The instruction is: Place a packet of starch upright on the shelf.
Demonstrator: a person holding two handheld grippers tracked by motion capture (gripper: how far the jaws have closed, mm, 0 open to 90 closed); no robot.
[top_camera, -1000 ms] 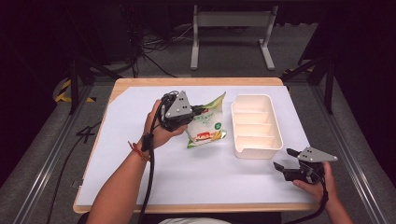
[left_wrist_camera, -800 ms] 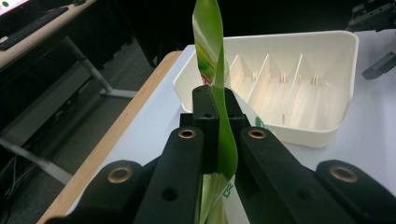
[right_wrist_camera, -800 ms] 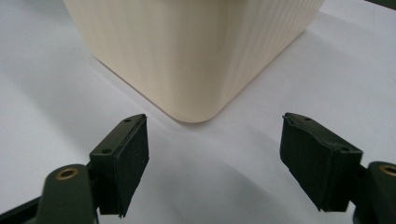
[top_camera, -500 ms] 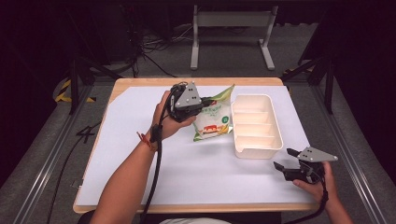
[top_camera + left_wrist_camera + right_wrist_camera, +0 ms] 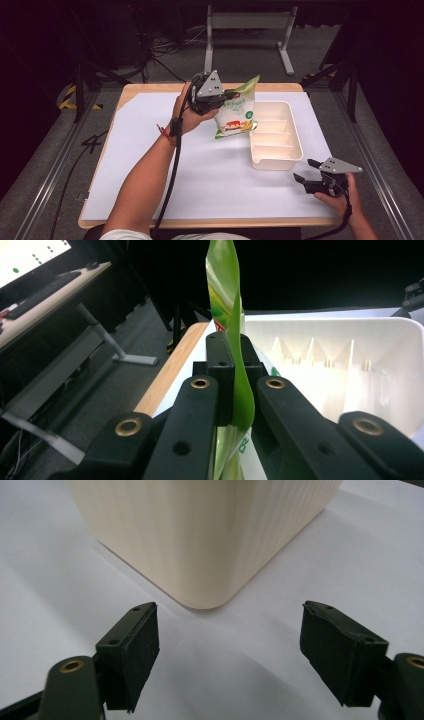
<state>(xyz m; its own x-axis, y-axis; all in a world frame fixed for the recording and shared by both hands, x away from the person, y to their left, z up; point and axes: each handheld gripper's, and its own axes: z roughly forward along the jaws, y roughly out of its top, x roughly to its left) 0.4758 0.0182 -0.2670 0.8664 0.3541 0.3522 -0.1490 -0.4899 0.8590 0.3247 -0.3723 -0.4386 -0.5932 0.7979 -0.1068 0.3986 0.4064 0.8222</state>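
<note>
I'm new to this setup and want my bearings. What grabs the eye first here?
The green and white snack bag, pinched at its edge by the left claw and held up over the table, just left of the cream divided tray. Next, the right claw sits open and empty on the white table cover, near the tray's front right corner.

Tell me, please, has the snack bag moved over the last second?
Yes. Clamped in the left gripper, the snack bag has been lifted off the white mat and carried up and right, toward the cream tray, whose near-left edge it now overhangs.
</note>
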